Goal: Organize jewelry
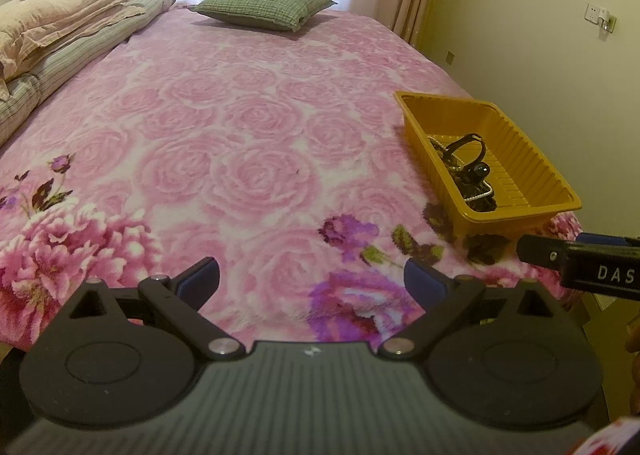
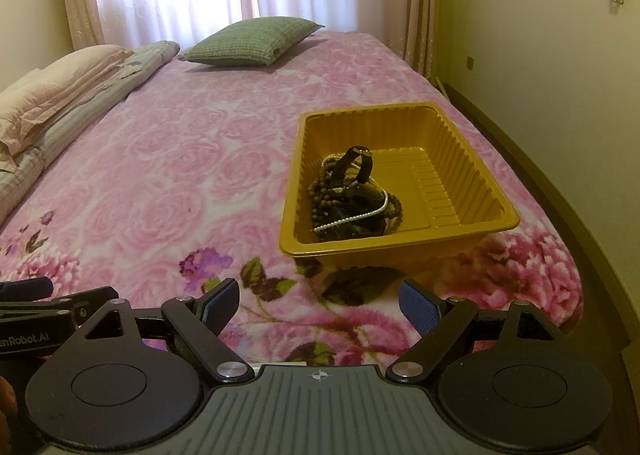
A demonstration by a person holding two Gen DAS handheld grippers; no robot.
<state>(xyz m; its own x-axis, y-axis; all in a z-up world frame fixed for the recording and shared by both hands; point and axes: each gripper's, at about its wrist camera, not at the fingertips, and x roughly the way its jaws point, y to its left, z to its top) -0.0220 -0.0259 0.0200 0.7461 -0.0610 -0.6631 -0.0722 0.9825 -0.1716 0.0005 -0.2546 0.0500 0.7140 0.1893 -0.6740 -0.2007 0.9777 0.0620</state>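
A yellow tray (image 2: 472,175) is seen on the pink flowered bedspread (image 2: 168,175), near the bed's right edge. The jewelry (image 2: 352,199) is heaped inside it (dark beads, a white pearl strand, a black strap). The left gripper (image 1: 312,275) and right gripper (image 2: 320,305) are held over the blanket short of the tray, jaws spread wide, nothing between them.

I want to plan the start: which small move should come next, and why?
Probably move the right tool forward over the yellow tray toward the black watch. Both tools are open and empty, the tray lies just ahead of it, and all jewelry sits tangled in one pile.
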